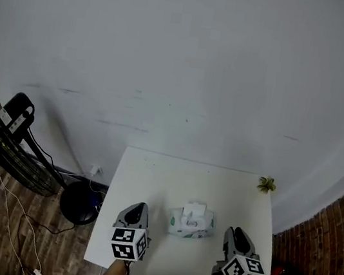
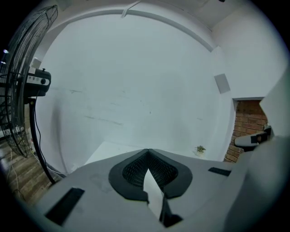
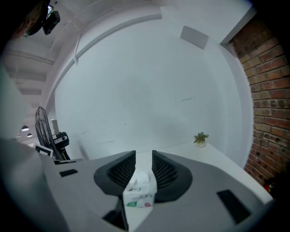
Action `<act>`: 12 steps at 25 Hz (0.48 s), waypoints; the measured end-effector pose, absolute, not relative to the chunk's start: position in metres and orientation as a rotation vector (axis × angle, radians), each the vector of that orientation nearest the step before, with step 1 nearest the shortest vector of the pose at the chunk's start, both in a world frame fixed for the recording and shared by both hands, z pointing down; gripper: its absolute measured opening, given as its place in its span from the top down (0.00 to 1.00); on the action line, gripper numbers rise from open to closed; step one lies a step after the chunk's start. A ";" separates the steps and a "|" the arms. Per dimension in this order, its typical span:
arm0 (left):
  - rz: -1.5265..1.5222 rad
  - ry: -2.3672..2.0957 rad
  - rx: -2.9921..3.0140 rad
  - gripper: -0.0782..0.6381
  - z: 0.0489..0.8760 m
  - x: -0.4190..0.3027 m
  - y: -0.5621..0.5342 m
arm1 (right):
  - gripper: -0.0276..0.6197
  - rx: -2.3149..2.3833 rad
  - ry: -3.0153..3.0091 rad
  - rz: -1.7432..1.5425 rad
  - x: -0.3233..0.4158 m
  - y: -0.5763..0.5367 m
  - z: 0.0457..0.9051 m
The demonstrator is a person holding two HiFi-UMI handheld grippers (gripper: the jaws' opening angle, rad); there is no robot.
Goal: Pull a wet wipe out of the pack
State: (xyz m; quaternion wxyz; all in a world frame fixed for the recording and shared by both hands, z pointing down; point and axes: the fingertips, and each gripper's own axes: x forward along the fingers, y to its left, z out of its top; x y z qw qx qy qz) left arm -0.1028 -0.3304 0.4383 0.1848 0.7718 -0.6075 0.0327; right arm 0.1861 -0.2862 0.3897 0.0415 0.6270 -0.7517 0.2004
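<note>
Grey left gripper (image 1: 138,206), right gripper (image 1: 235,230), black ribbed fingers (image 2: 131,170), marker cubes (image 1: 129,242)

White table (image 1: 151,182): wet wipe pack (image 1: 192,222) near front centre; small potted plant (image 1: 267,184) at far right corner.

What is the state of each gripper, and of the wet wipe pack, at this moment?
Left gripper: jaws shut, empty.
Right gripper: jaws apart, empty.
Wet wipe pack: lying on the table, ungripped; its lid flap seems raised.
</note>
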 end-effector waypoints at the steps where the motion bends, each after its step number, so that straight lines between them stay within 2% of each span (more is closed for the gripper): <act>1: 0.100 -1.705 2.172 0.89 0.442 -0.102 -0.331 | 0.78 1.914 -2.298 0.620 0.185 -0.288 0.392; 12: 0.206 -1.734 2.125 0.89 0.457 -0.108 -0.321 | 0.79 1.825 -2.317 0.720 0.186 -0.310 0.423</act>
